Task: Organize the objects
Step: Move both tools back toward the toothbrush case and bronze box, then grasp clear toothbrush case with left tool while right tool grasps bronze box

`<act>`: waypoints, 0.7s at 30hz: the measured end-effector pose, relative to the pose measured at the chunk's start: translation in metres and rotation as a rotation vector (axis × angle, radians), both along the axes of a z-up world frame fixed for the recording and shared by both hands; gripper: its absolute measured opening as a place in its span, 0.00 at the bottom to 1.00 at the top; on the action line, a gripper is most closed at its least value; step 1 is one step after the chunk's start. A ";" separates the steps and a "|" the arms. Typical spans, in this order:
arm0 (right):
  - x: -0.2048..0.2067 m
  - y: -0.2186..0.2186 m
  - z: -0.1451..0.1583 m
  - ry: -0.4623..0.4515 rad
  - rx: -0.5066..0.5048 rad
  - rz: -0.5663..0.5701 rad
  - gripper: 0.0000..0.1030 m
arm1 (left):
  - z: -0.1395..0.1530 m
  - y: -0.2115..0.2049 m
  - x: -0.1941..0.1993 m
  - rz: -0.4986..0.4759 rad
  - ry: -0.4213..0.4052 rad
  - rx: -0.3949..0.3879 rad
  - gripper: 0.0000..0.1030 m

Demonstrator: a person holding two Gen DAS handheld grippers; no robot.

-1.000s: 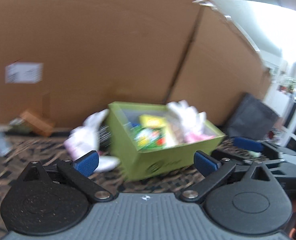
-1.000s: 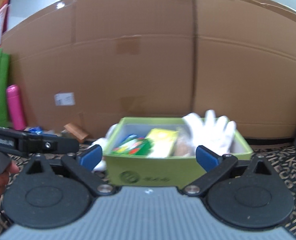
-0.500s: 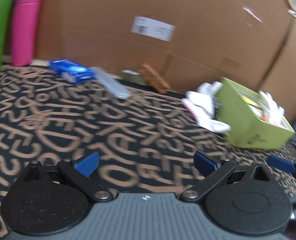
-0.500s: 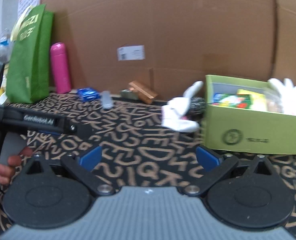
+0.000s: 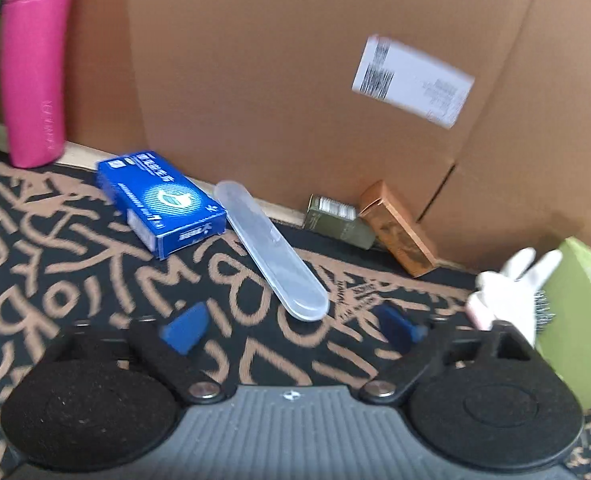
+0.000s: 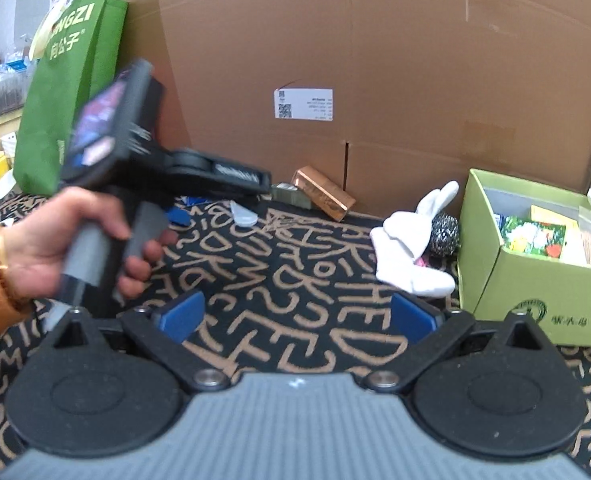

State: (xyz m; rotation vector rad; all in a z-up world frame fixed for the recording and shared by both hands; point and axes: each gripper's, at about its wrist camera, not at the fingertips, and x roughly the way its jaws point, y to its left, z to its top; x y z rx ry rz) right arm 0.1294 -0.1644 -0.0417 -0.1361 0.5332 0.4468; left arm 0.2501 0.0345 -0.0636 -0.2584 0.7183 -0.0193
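Clear plastic made up the long case (image 5: 270,251) that lay flat on the table (image 5: 55,280), just ahead of the left tool (image 5: 291,326). That tool was wide open and held nothing, with its blue fingertips (image 5: 184,327) apart on each side of the near end of the case. My guess is that the case was the next thing to pick up. A blue box (image 5: 161,198) lay just beside it on the left, and they looked like they touched at the far end. A small dark green box (image 5: 337,222) and a copper box (image 5: 399,228) sat near the cardboard wall (image 5: 255,60) behind. A pink bottle (image 5: 35,64) stood upright far to the left. On the right sat the green bin (image 6: 535,276), already holding some packets, with a white rabbit toy (image 6: 409,248) and a shiny scrubber (image 6: 443,234) on the table just beside it. The right tool (image 6: 295,316) was open too and empty, well back from everything. The case looked smooth and rounded, so it could slip or squirt out if the tool pinched only its tip. A low push could also shove it into the blue box and knock that out of place.
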 end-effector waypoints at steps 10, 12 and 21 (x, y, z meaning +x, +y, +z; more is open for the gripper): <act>0.098 0.023 -0.015 0.022 -0.022 0.011 0.72 | 0.004 0.027 -0.025 -0.255 0.005 0.082 0.28; 0.122 0.031 -0.020 0.028 -0.026 0.003 0.72 | 0.006 0.036 -0.041 -0.300 0.011 0.050 0.28; 0.203 0.083 -0.048 -0.015 -0.197 -0.038 0.60 | 0.006 0.046 -0.038 -0.241 0.004 -0.006 0.65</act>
